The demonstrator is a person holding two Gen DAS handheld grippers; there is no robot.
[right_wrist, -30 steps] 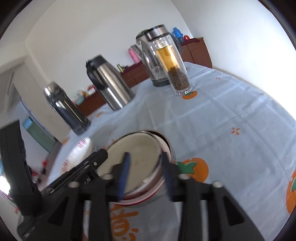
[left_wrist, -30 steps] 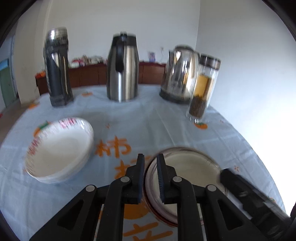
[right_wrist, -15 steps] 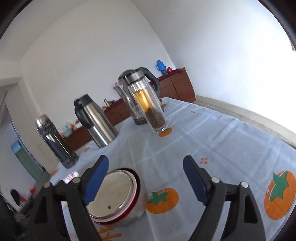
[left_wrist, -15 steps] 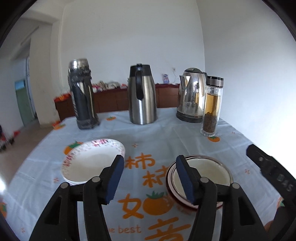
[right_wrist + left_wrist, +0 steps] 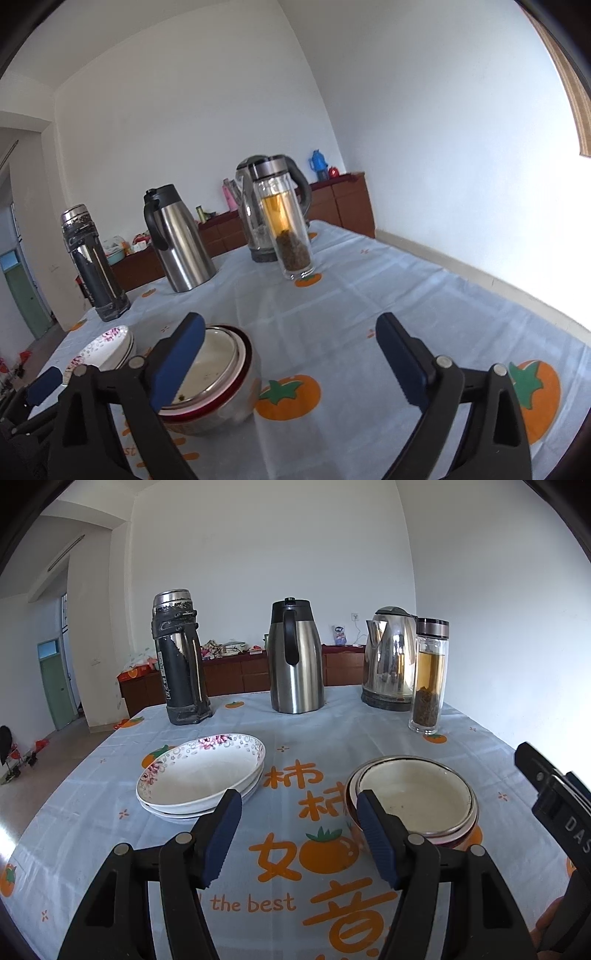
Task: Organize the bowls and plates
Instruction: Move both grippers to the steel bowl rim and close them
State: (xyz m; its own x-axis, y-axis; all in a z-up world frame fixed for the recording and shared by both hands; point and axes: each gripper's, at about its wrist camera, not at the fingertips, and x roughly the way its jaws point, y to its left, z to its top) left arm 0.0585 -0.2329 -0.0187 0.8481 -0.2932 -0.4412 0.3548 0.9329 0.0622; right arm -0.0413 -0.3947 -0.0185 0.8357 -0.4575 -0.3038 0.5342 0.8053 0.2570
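Observation:
A stack of nested bowls [image 5: 413, 801], a metal-rimmed one inside a red-rimmed one, stands on the tablecloth right of centre; it also shows in the right wrist view [image 5: 214, 373]. A stack of white floral plates [image 5: 201, 773] lies to its left, and shows at the left in the right wrist view [image 5: 107, 349]. My left gripper [image 5: 299, 838] is open and empty, held above the cloth in front of both stacks. My right gripper [image 5: 288, 363] is wide open and empty, just right of the bowls; part of it shows in the left wrist view [image 5: 554, 805].
At the back of the table stand a dark thermos [image 5: 179, 657], a steel carafe [image 5: 295, 657], an electric kettle [image 5: 391, 657] and a glass tea bottle [image 5: 428, 675]. The blue tablecloth [image 5: 288, 849] carries orange prints. A white wall runs along the right.
Both grippers opened, let go of the bowl stack, and pulled back and up. The bowls now stand free on the cloth.

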